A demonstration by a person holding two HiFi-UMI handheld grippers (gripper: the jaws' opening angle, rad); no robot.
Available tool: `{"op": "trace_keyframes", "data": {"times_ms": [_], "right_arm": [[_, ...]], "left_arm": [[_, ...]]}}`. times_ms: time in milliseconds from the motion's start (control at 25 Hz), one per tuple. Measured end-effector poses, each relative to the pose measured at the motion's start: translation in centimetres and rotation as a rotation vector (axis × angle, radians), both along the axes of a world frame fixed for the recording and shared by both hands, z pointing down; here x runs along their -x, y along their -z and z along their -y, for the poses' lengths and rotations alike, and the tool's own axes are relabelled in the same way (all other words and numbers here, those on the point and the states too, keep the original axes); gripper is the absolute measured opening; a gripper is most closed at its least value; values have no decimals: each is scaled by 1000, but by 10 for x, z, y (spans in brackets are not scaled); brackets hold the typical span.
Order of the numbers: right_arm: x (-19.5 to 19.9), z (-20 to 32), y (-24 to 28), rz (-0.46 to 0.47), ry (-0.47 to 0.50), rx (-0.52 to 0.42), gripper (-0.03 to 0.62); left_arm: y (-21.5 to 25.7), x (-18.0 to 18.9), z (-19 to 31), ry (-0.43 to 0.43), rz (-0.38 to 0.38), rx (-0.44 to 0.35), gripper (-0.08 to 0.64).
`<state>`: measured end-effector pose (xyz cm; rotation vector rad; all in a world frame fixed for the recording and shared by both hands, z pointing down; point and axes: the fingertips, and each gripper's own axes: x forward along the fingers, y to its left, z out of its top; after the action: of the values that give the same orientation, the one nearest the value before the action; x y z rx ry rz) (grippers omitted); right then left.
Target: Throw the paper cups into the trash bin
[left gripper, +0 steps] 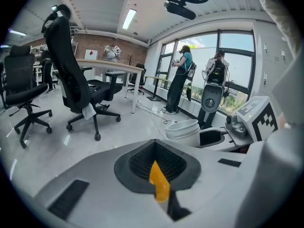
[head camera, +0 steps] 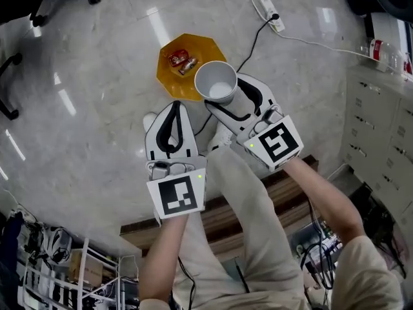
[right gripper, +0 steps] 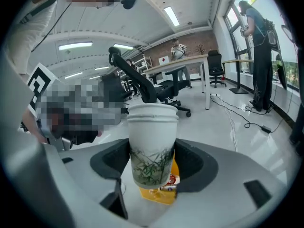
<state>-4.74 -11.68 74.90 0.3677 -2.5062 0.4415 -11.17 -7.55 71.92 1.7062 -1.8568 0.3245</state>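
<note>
The right gripper (head camera: 227, 102) jaws are closed on the cup (right gripper: 151, 146), which is held upright above the near rim of the orange bin (head camera: 169, 79); left gripper (head camera: 173, 108) jaws are shut, nothing held, just beside the right.

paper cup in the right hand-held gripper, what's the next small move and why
Probably nudge the right hand-held gripper a little forward and left. It is clamped on the paper cup, which in the head view overlaps only the near right edge of the orange trash bin; centring it first should make the drop land inside.
</note>
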Motion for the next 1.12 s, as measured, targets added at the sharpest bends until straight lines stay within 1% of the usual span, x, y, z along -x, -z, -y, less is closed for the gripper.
{"op": "trace_keyframes", "data": {"times_ms": [240,360,520,680,840,960,1000,1040,1120], "right_arm": [[11,1,-83,-32,-5,27,301],[13,3,-123,-65,-19,48,301],[12,10,-168,-106,-44,85,301],[7,6,-193,-136,-74,168,302],[9,2,-207,-182,-60,208,302],[10,-6,-214,-218,-50,236,305],[10,-7,-216,-225,-49,245,342],[10,-7,-216,-230,-50,253,372],[11,-6,-215,-232,-54,257,373]], "left_arm": [[-89,5,11,80,-80,18,5],[-132,6,14,79,-76,49,5],[-171,8,18,78,-64,78,5],[-195,8,16,88,-69,113,5],[-211,11,18,128,-117,160,5],[-217,9,17,131,-145,184,5],[-218,9,18,130,-154,189,10],[-218,9,19,130,-158,191,32],[-214,10,21,127,-148,191,34]]}}
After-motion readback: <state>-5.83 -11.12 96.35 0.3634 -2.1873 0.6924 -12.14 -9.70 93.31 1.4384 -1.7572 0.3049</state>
